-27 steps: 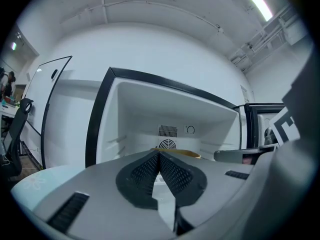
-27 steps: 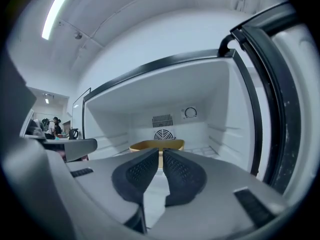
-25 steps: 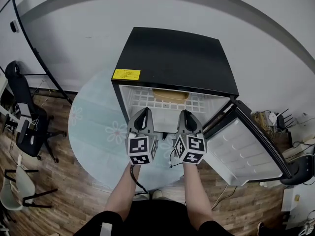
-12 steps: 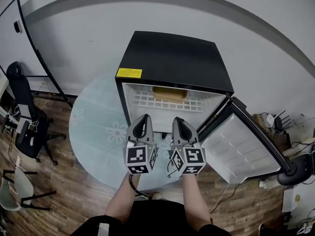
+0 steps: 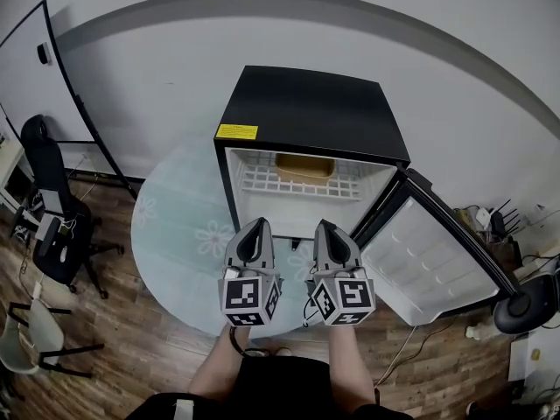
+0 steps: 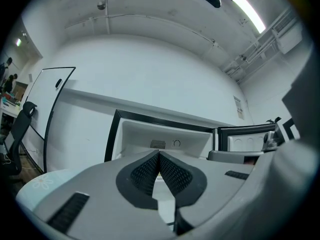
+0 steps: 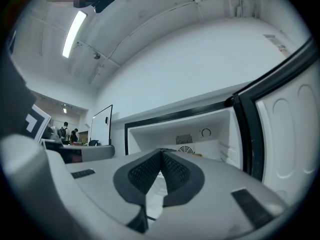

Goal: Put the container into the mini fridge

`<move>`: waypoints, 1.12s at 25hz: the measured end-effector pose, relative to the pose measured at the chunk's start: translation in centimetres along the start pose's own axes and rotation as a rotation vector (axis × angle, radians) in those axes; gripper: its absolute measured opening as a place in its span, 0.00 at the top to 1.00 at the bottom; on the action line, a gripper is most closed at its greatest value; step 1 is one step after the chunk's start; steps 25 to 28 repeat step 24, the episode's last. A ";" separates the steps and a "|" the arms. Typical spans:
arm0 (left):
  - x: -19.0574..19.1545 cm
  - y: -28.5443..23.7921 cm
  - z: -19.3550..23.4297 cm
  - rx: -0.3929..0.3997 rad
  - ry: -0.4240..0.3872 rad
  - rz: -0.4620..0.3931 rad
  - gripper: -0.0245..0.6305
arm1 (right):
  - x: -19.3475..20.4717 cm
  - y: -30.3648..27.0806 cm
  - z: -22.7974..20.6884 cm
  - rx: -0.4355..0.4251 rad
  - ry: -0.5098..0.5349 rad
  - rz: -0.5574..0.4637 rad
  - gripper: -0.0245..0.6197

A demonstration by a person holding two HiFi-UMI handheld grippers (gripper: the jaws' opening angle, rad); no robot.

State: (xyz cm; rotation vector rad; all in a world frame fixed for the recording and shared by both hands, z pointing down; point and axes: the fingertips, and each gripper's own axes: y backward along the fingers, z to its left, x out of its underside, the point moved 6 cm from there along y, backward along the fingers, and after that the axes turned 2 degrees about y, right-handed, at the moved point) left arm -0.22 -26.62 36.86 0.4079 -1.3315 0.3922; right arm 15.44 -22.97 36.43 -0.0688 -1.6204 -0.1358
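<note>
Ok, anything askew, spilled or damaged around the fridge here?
Nothing stands out. The tan container sits level on the wire shelf inside the mini fridge, and nothing is spilled. The door is open, which fits the task. The left tool and right tool are shut and empty in front of it.

Fridge (image 5: 311, 112) open, door (image 5: 437, 256) swung right; tan container (image 5: 304, 166) on its wire shelf (image 5: 262, 180). Left gripper (image 5: 259, 224) and right gripper (image 5: 325, 227) hang side by side before the opening.

A black office chair (image 5: 44, 178) stands beside a whiteboard (image 5: 31, 73).
</note>
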 end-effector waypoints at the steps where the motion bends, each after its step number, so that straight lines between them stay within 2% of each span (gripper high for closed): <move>1: 0.0 0.2 -0.3 0.004 -0.004 -0.002 0.95 | -0.1 0.3 0.1 0.005 0.010 0.000 0.96; 9: 0.0 1.7 -2.4 0.045 -0.020 -0.009 0.95 | -0.3 2.3 0.5 0.009 0.034 -0.005 0.96; 28: 0.3 2.4 -4.2 0.039 -0.012 -0.027 0.95 | -0.7 4.1 -0.3 -0.015 0.063 -0.018 0.96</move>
